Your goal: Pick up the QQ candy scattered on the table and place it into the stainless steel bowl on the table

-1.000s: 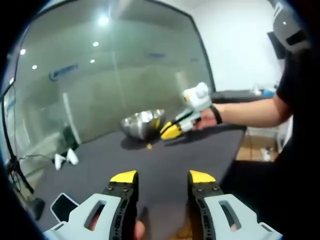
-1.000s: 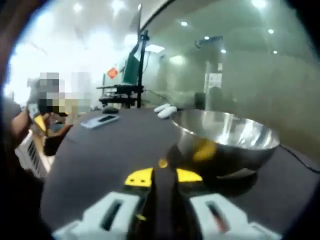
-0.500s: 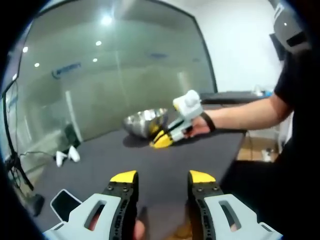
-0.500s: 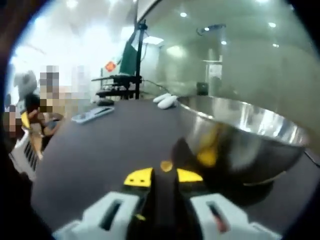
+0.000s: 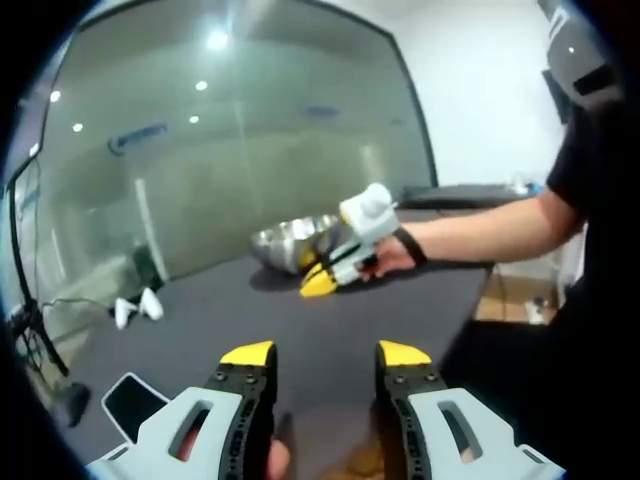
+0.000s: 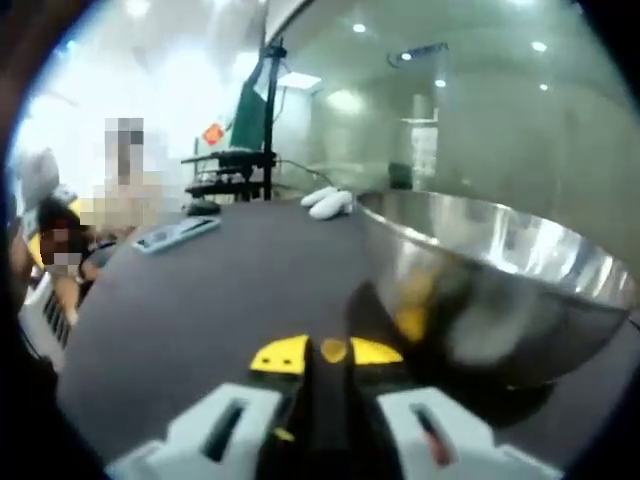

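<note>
Right gripper (image 6: 329, 352) fingers nearly closed around an orange candy (image 6: 332, 349).

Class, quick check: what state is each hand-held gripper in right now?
Left hand-held gripper: open, holding nothing.
Right hand-held gripper: jaws nearly together at an orange candy; an actual grip cannot be told.
</note>
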Demonstrator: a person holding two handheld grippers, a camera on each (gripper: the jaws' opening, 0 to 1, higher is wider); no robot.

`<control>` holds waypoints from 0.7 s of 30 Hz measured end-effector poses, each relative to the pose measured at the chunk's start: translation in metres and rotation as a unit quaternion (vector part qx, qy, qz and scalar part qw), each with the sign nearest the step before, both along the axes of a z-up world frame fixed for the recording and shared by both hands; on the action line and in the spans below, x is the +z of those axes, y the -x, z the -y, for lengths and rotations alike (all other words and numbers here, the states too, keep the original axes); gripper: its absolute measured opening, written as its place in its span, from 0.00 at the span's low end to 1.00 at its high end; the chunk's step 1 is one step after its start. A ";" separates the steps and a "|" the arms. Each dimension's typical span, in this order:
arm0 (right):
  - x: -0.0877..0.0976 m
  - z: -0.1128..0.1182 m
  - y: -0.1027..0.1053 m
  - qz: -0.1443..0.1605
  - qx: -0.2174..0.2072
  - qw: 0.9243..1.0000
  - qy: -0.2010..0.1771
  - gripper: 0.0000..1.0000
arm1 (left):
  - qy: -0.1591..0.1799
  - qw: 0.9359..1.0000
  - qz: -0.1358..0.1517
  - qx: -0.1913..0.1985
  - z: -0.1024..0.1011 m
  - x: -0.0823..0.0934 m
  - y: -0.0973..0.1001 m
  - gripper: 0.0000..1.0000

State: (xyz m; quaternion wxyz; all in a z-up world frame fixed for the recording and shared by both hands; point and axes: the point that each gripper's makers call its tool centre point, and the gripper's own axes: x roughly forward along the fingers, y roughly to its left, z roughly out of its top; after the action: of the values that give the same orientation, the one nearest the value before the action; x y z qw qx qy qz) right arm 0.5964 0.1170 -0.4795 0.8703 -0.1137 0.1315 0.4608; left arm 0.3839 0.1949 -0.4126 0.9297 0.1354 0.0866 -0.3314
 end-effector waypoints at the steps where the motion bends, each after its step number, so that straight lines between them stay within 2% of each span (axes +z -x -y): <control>1: 0.000 0.000 0.000 0.001 0.000 1.000 0.000 0.14 | -0.001 1.000 0.000 -0.001 0.000 0.000 0.000 0.41; 10: 0.000 -0.003 0.001 0.004 0.006 1.000 -0.003 0.10 | -0.003 1.000 -0.003 -0.001 0.000 -0.003 0.000 0.41; 15: 0.001 -0.003 0.003 -0.005 0.011 1.000 -0.008 0.09 | -0.006 1.000 -0.008 -0.002 -0.001 -0.005 0.000 0.41; 21: 0.009 -0.003 0.014 0.001 0.016 1.000 -0.008 0.09 | -0.005 1.000 -0.005 -0.002 0.000 -0.002 -0.001 0.41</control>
State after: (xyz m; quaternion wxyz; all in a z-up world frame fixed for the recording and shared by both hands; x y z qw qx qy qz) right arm 0.5829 0.1196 -0.4704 0.8638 -0.1094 0.1254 0.4756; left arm 0.3849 0.1947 -0.4145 0.9277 0.1390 0.0924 -0.3338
